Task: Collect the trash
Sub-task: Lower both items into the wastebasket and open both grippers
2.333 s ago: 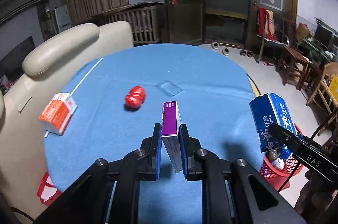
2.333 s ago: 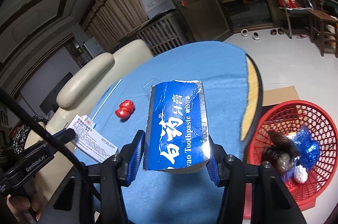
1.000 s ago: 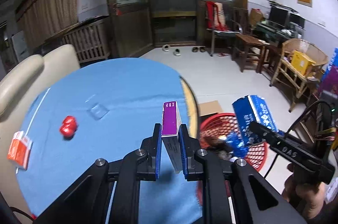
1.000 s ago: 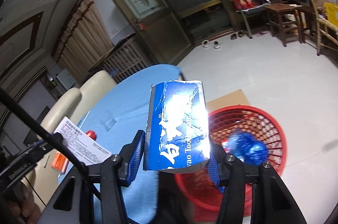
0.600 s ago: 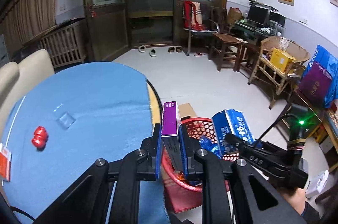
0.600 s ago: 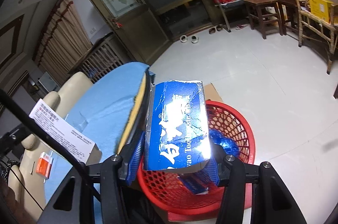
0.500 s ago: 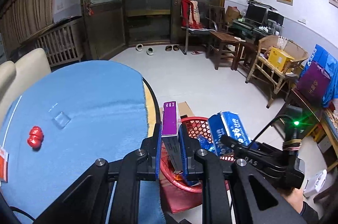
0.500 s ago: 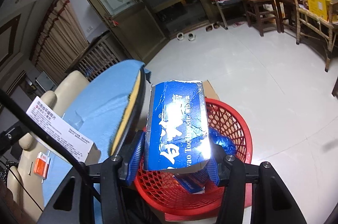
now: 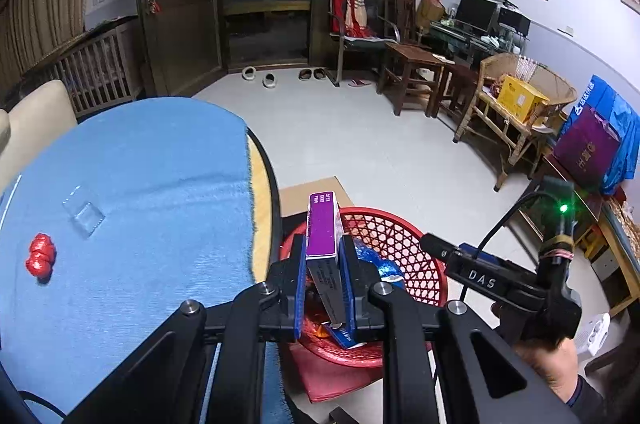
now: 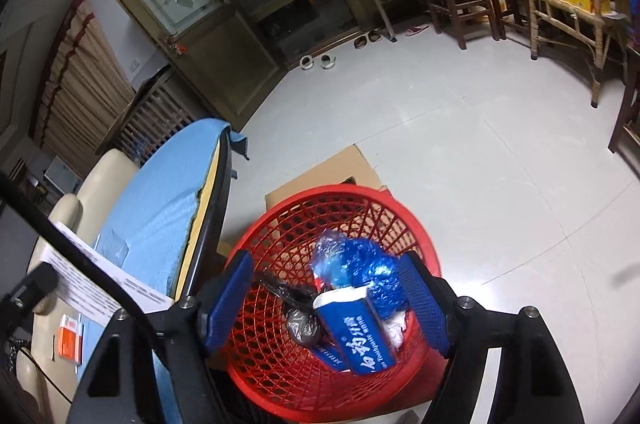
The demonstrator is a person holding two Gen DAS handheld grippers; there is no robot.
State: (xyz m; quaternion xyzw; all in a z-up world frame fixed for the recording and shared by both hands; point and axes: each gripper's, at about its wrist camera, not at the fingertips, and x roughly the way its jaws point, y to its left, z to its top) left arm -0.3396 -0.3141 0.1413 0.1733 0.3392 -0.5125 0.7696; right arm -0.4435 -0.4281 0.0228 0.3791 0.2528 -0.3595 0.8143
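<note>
My right gripper (image 10: 326,298) has just been opening, nothing between its jaws; the blue box (image 10: 354,330) lies in the basket (image 10: 280,224). My left gripper (image 9: 323,276) clamps the purple box (image 9: 322,230) above the basket. Left on the table (image 9: 140,184): one red wrapper (image 9: 40,258), one orange box (image 10: 70,342)

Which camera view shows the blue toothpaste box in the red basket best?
The right wrist view: the blue toothpaste box lies in the red basket, its printed face clear. In the left wrist view, only a blue corner shows beneath the left gripper.
</note>
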